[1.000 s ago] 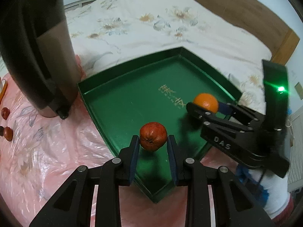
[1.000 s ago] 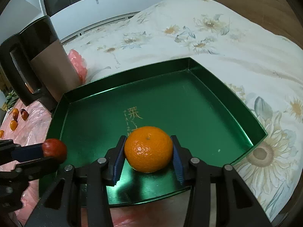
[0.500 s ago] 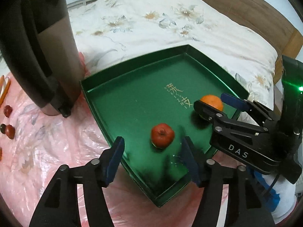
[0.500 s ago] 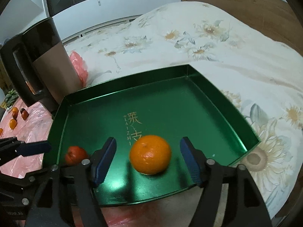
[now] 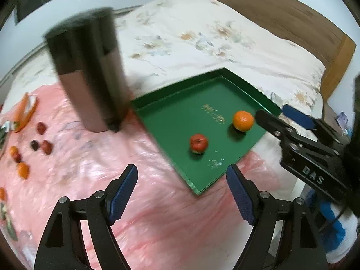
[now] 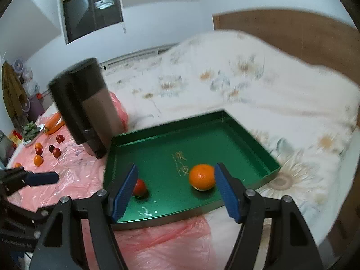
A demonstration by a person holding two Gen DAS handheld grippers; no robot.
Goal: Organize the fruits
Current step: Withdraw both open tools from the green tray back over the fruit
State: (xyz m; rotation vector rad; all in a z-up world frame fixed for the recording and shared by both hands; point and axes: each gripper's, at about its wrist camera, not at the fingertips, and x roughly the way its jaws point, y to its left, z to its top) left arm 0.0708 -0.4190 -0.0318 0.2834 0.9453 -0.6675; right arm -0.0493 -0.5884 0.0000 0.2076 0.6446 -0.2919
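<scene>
Both sets of tongs, left gripper (image 5: 181,199) and right gripper (image 6: 176,189), just spread apart, gripping nothing; orange (image 6: 201,176) at 3 o'clock of red fruit (image 5: 198,143) inside green tray (image 6: 245,135).

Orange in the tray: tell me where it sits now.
In the right wrist view the orange rests on the green tray floor, right of the gold lettering, toward the right near corner; the red fruit lies apart to its left.

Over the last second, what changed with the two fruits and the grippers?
Both let go: the left gripper released the red fruit, the right gripper the orange. Jaws have just been opening, empty, and both pulled back. Fruits stayed in the green tray; the dark jug is unmoved.
</scene>
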